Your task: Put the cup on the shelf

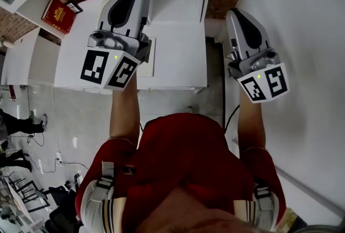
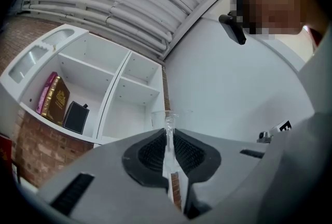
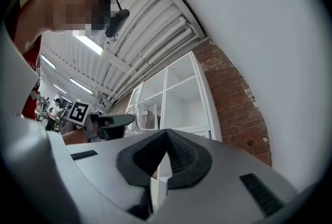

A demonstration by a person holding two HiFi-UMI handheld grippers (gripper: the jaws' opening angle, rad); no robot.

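The left gripper [image 2: 169, 141] holds the cup [image 2: 167, 120] up in front of the shelf [image 2: 118, 88], I think to set it inside; its jaws are narrow, pinching the cup's thin wall; the cup is clear and round, like glass; the shelf is smooth white boxes; the right gripper [image 3: 165, 140] hangs beside the shelf, jaws together, holding nothing.

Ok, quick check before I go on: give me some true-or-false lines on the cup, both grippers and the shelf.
1. The left gripper is clamped on the wall of the clear, see-through cup. True.
2. The right gripper carries a book. False: it is empty, with its jaws together.
3. The cup stands in a compartment of the white cube shelf. False: the left gripper holds it up in front of the shelf.
4. A brown hardback book stands in one shelf compartment. True.
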